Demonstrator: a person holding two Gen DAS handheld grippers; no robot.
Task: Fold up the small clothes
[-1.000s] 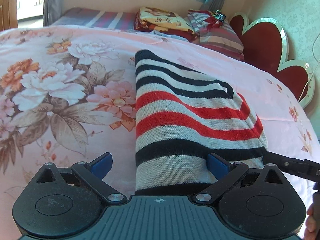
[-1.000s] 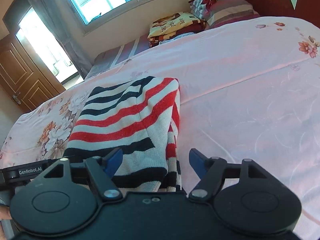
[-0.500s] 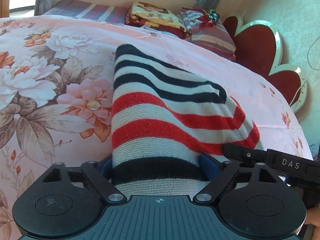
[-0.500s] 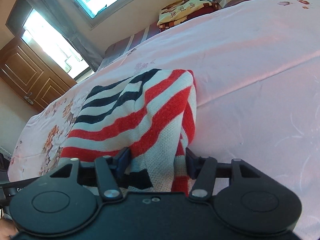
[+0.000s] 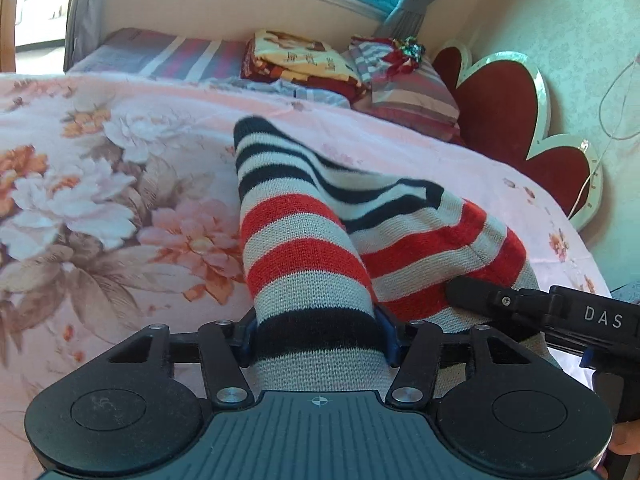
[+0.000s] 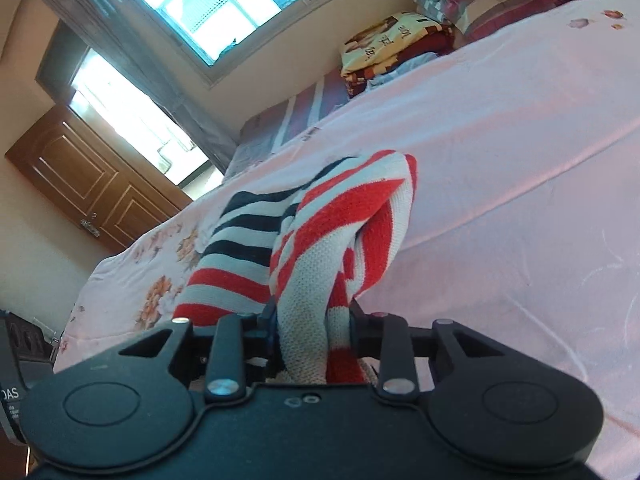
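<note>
Tilting down: both grippers [image 5: 316,334] [image 6: 312,326] closing on sweater [image 5: 304,248]

The near end of the striped sweater [image 5: 304,264] is hidden behind the body of the left gripper [image 5: 318,338], and in the right wrist view behind the right gripper [image 6: 312,326]. Beside the sweater, the person's hand [image 5: 626,438] is cut off by the picture's edge.

Striped knit sweater [image 5: 308,264]: red, black, off-white bands; folded lengthwise, near end bunched and lifted off pink floral bedspread [image 5: 112,216], far end resting on it, pointing toward pillows [image 5: 408,88].
</note>
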